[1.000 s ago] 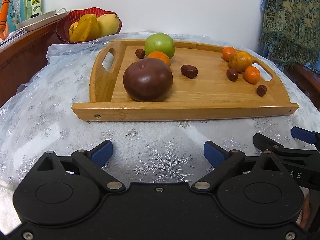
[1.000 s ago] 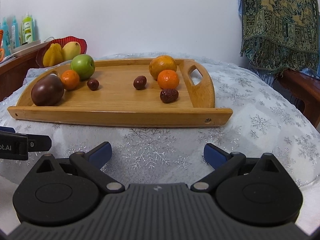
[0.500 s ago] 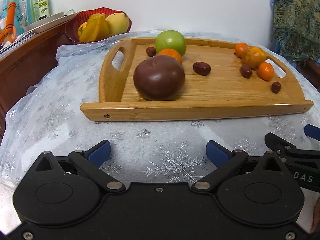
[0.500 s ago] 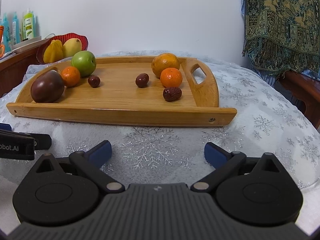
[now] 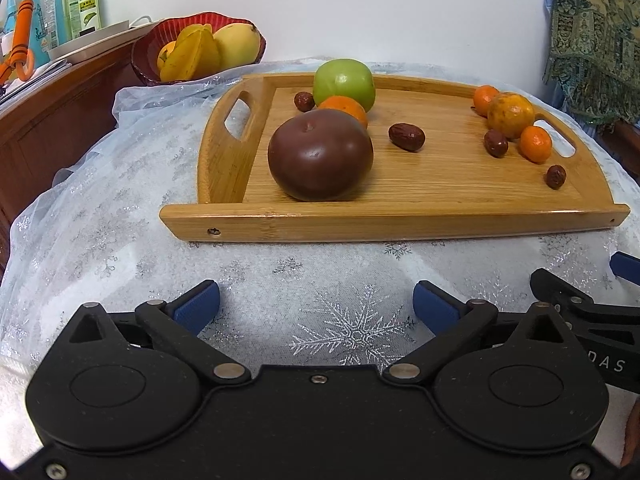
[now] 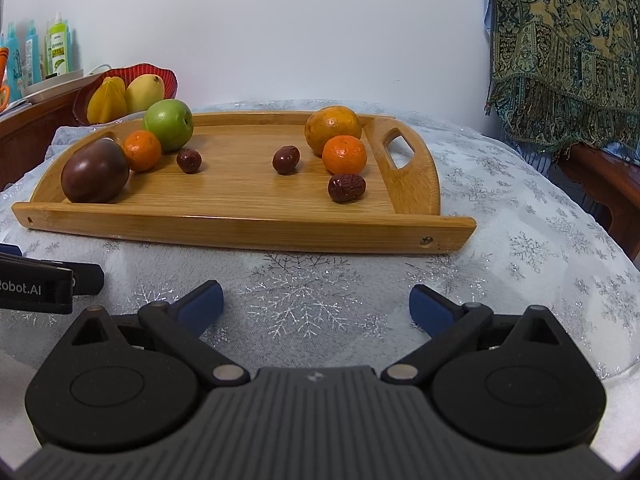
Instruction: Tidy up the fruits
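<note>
Both grippers, left (image 5: 316,306) and right (image 6: 316,304), gape empty short of the wooden tray (image 6: 248,228); fruits there sit mixed in loose clusters, jujubes (image 6: 347,188) scattered, sorting stage unclear.

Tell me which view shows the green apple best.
The right wrist view: the green apple stands nearly whole there, only its lower left edge behind a small orange. In the left wrist view the apple is partly hidden behind that orange.

Green apple (image 5: 344,83), brown fruit (image 5: 320,155), white snowflake-patterned tablecloth (image 5: 352,332)
</note>
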`<state>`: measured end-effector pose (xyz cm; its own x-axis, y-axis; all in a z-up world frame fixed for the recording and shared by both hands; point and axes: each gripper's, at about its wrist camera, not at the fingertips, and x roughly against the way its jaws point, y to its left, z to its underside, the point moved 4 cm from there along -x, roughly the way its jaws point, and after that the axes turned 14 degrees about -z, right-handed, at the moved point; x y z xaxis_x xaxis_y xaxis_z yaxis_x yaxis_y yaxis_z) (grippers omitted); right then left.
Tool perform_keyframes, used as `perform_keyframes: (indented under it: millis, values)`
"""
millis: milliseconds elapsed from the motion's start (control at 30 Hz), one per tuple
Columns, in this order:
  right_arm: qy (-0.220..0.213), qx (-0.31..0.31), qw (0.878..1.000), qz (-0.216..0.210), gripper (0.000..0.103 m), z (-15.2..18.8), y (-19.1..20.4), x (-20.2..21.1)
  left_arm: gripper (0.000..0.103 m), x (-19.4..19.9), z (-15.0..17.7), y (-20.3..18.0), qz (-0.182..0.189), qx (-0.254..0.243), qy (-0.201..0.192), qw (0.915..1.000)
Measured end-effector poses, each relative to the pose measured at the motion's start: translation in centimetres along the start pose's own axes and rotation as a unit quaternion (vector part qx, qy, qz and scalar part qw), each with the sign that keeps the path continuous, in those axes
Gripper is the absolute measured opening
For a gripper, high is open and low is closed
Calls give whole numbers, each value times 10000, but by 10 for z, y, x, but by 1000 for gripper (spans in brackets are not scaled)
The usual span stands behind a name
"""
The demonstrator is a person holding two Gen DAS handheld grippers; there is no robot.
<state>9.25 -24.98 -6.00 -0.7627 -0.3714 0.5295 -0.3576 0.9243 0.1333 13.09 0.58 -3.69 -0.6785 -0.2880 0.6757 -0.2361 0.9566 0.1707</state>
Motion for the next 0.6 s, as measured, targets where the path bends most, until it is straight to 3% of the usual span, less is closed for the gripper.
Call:
perform_keyframes:
  millis: [600]
  values:
    - [-3,3,10000,0,103,0,1,0,103,-1,0,0,-27,33,50,10000]
